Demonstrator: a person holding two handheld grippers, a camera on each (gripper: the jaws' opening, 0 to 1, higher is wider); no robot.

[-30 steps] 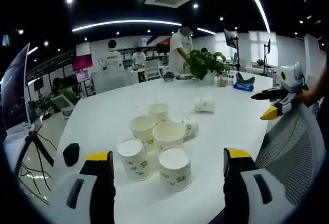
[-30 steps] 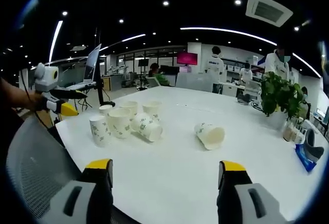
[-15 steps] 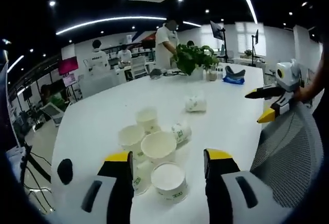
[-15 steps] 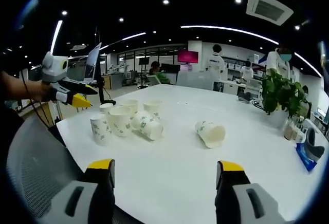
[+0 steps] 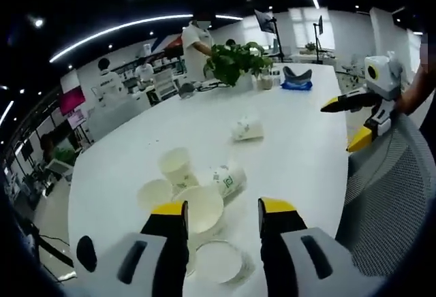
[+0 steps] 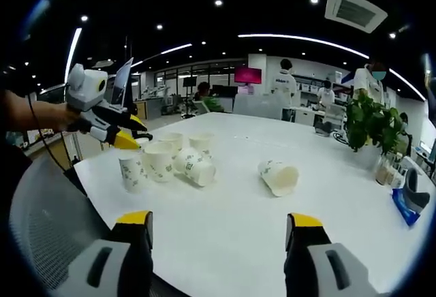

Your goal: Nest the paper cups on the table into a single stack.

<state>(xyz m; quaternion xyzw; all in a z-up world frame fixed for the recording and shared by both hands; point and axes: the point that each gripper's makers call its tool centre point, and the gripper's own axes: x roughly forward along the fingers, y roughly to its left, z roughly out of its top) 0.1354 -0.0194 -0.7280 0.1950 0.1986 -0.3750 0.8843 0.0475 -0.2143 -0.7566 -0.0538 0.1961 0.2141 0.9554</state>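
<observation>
Several white paper cups with green print stand clustered on the white table (image 6: pixel 225 222). In the left gripper view a wide upright cup (image 5: pixel 204 205) sits just past my left gripper (image 5: pixel 223 208), and another cup (image 5: pixel 219 261) lies low between its jaws. Behind are two upright cups (image 5: pixel 176 166) and a tipped cup (image 5: pixel 230 178). A lone cup (image 5: pixel 246 128) lies on its side farther off. The left gripper is open, jaws fairly close, touching nothing. My right gripper (image 6: pixel 219 220) is open over bare table. From there the left gripper (image 6: pixel 133 135) hovers above the cluster (image 6: pixel 160 161), with the lone cup (image 6: pixel 278 178) to the right.
A potted plant (image 6: pixel 371 127) and a blue object (image 6: pixel 409 205) stand at the table's far end. A mesh chair back (image 5: pixel 388 195) is at the near table edge. A small black object (image 5: pixel 85 264) lies by the cluster. People stand at desks behind.
My left gripper has moved in over the cup cluster and tilted down, and its jaws have narrowed. The right gripper has held still and open.
</observation>
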